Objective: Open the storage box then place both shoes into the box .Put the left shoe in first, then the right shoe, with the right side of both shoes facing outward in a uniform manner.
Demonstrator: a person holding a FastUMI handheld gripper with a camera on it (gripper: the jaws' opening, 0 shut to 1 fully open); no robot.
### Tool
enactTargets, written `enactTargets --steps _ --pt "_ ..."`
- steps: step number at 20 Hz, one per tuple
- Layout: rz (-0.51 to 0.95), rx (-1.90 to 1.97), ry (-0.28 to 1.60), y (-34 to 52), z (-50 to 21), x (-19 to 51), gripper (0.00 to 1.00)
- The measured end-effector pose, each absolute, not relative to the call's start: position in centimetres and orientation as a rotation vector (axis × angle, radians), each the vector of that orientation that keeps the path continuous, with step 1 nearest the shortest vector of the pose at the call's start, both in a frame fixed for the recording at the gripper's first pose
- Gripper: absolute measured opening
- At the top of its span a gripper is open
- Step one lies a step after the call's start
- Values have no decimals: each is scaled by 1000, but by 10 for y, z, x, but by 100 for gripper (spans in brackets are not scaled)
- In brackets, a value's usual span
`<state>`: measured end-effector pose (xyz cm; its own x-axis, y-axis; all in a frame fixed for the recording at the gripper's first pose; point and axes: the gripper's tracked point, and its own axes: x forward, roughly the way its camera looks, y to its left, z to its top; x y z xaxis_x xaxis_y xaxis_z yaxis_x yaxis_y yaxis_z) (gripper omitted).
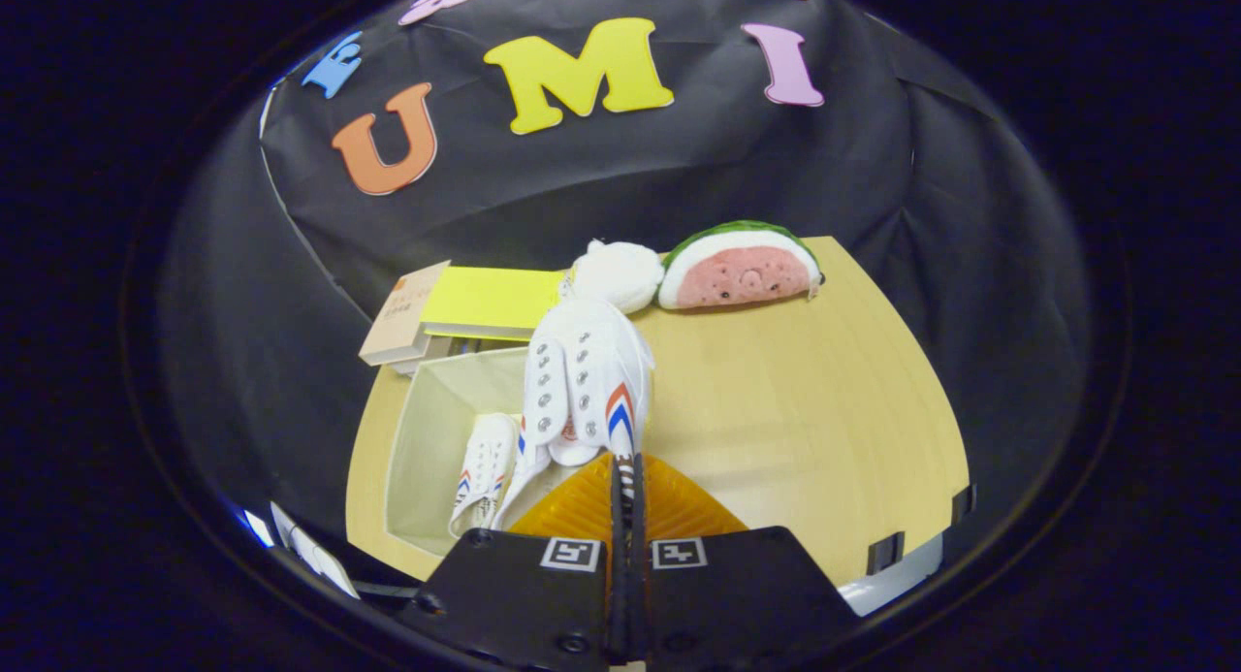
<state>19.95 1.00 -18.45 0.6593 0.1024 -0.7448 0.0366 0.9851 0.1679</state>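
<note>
My gripper (625, 478) is shut on a white sneaker (582, 381) with red and blue stripes, pinching its heel edge between both fingers. The shoe hangs toe-forward above the right rim of the open translucent storage box (427, 430). Inside the box, against its floor to the left of the held shoe, lies a second white sneaker (482, 468) with the same stripes. The box stands on the left part of a light wooden table (814, 410).
A yellow book (490, 299) and a tan booklet (402, 313) lie behind the box. A white plush (620, 272) and a watermelon-slice plush (742, 268) rest at the table's far edge. The table's right half is bare wood.
</note>
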Motion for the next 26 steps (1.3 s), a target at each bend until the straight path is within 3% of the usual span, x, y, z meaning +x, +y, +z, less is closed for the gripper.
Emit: enactTargets --steps 9,20,21,23,24,26 --pt "16 163 885 89 -209 194 6" --pt "-74 123 937 124 -246 208 6" --pt "-82 122 889 124 -236 211 17" --pt "-95 124 769 117 -201 213 22" --pt "-96 135 723 119 -193 213 30" --pt "-90 165 663 117 -174 208 64"
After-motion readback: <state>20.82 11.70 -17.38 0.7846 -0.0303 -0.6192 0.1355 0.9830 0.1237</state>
